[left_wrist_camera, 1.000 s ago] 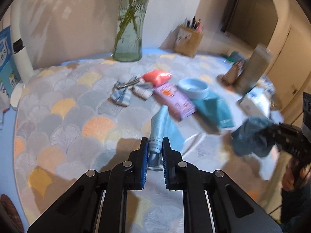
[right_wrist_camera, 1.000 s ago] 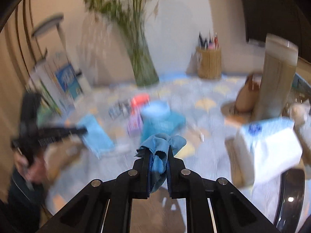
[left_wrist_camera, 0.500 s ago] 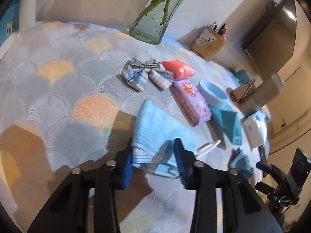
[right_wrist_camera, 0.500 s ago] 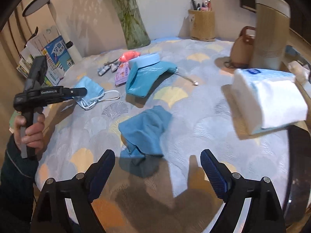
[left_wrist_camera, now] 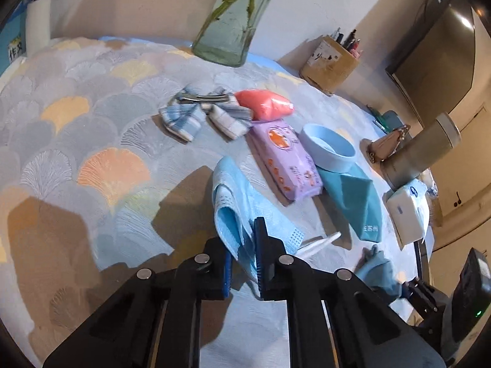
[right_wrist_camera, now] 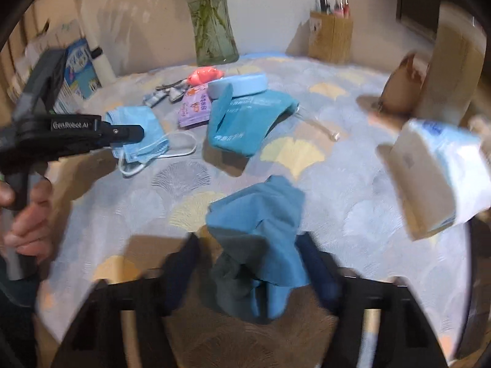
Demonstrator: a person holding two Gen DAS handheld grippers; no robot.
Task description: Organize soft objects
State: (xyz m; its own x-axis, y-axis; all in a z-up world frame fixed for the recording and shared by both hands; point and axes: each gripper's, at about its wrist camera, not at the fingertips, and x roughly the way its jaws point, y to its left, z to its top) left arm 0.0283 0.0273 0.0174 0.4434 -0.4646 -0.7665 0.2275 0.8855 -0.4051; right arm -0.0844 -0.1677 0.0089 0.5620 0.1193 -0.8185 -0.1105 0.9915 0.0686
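"GenRobot.AI" is showing in pale letters along the black body of the left gripper [right_wrist_camera: 132, 133]. White Chinese characters are showing on the teal pouch [right_wrist_camera: 245, 122] and on the purple wipes pack [right_wrist_camera: 195, 107], too small to read. The blue book [left_wrist_camera: 13, 50] is showing the characters "作文".

The left gripper [left_wrist_camera: 243, 256] reaches up from the bottom centre of its own view with its jaws drawn close together, pinching a fold of light blue material. In the right wrist view it enters from the left edge, level and pointing right, with the person's left hand [right_wrist_camera: 29, 214] wrapped round its handle at the lower left. The right gripper [right_wrist_camera: 250, 263], blurred at the bottom centre, has its jaws spread wide apart.
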